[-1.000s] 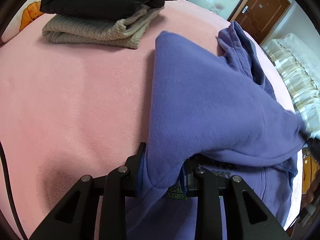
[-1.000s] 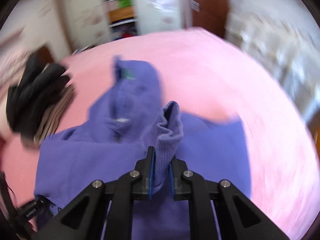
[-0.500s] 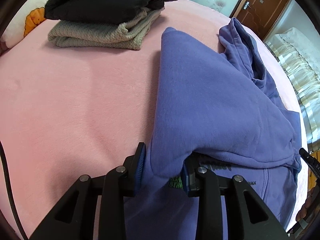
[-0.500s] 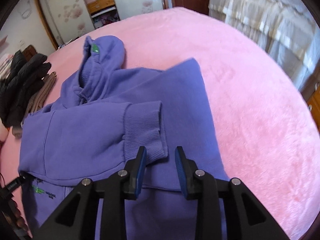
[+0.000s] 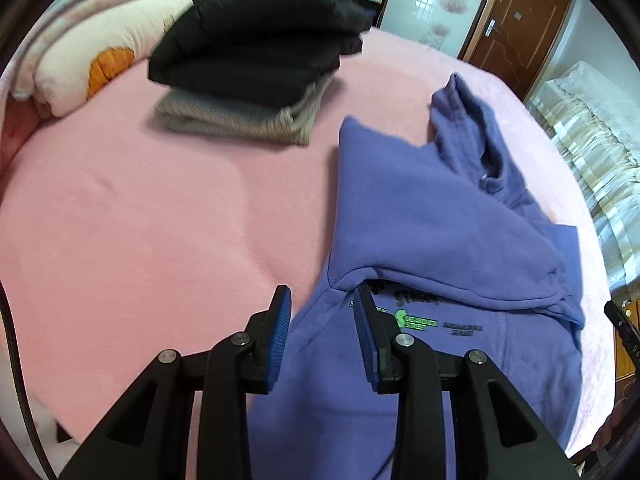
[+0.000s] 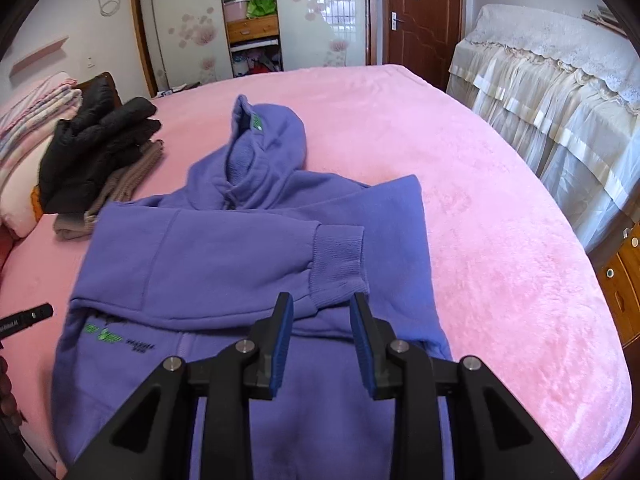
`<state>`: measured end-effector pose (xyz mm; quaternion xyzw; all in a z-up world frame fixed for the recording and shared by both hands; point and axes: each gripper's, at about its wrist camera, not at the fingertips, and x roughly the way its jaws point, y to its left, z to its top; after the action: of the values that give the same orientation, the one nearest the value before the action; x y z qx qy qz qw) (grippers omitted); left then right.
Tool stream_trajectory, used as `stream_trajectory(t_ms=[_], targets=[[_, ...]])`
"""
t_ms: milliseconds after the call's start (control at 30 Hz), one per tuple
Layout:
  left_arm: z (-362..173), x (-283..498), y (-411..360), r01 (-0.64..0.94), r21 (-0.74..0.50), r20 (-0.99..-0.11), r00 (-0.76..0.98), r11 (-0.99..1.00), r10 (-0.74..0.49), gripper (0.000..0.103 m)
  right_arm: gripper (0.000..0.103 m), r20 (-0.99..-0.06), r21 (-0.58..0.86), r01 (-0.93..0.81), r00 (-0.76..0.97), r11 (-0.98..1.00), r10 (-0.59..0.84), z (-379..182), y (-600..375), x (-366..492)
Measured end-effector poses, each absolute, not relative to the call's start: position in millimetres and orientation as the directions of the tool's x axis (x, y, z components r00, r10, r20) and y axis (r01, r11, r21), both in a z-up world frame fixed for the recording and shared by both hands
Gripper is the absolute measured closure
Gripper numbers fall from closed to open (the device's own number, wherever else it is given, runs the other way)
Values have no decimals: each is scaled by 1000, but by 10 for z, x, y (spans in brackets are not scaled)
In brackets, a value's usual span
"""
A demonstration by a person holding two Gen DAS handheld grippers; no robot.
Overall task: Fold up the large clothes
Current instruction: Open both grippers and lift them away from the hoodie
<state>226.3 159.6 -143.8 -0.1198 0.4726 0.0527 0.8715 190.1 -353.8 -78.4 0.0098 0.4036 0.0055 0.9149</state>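
A purple hoodie (image 5: 420, 220) lies flat on the pink bed (image 5: 140, 220), hood pointing away, with a sleeve folded across its chest above the green print (image 5: 414, 320). My left gripper (image 5: 321, 300) hovers open above the hoodie's left shoulder fold, its pads clear of the cloth. In the right wrist view the hoodie (image 6: 240, 260) fills the middle, and the folded sleeve's ribbed cuff (image 6: 340, 256) rests just beyond my right gripper (image 6: 321, 308). That gripper is open too, with nothing pressed between its blue pads.
A folded black jacket (image 5: 256, 60) sits on a grey-brown knit (image 5: 240, 120) at the bed's far left, beside a pillow (image 5: 100, 68). A cream lace-covered bed (image 6: 560, 100) stands to the right. A wardrobe (image 6: 252, 20) and a brown door (image 6: 416, 12) lie beyond.
The left gripper let go of the hoodie's fold and rose away from it. The right gripper released the cuff, which now lies across the chest, and drew back.
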Motion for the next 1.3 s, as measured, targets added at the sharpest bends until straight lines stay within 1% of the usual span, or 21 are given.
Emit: stream_trajectory(t_ms=[100, 200, 233, 267, 333, 400, 467, 567, 700, 967, 1133, 1233, 1300], targets=[[-1154, 2071, 1592, -199, -150, -807, 590, 969, -4, 72, 73, -716, 9, -17, 698, 1000, 18, -600, -3493, 1701], [-887, 1891, 1552, -187, -140, -775, 632, 972, 10, 62, 73, -698, 1, -31, 716, 1000, 23, -425, -3439, 1512], [-802, 1824, 1520, -180, -141, -762, 648, 973, 10, 56, 73, -690, -1, -36, 723, 999, 25, -351, -3414, 1434], [-716, 1758, 1494, -172, -140, -749, 662, 975, 9, 53, 73, -682, -3, -40, 731, 999, 27, -299, -3400, 1383], [-569, 1641, 1447, -157, -130, -729, 685, 979, 13, 51, 73, -662, -12, -47, 749, 999, 28, -182, -3368, 1254], [-431, 1532, 1398, -141, -121, -711, 703, 983, 13, 47, 73, -643, -20, -54, 766, 998, 28, -65, -3335, 1126], [-309, 1432, 1352, -134, -117, -693, 720, 984, 15, 29, 73, -622, -27, -64, 782, 998, 33, 49, -3294, 1008], [-156, 1316, 1270, -109, -99, -665, 747, 989, 15, 21, 73, -602, -47, -78, 798, 996, 34, 169, -3227, 901], [-14, 1269, 1187, -91, -62, -647, 762, 994, 29, 19, 73, -579, -66, -85, 815, 994, 31, 284, -3176, 818], [106, 1298, 1164, -68, -79, -590, 807, 995, 8, 19, 73, -555, -75, -82, 831, 994, 27, 390, -3181, 839], [83, 1377, 1117, -41, -58, -591, 806, 997, -2, 19, 73, -562, -74, -82, 827, 994, 27, 375, -3250, 919], [66, 1486, 1102, 2, -79, -600, 798, 997, -49, 19, 73, -573, -91, -89, 819, 992, 20, 350, -3256, 1018], [69, 1600, 1099, 7, -84, -611, 790, 996, -57, 19, 73, -576, -105, -91, 818, 990, 14, 350, -3258, 1094]])
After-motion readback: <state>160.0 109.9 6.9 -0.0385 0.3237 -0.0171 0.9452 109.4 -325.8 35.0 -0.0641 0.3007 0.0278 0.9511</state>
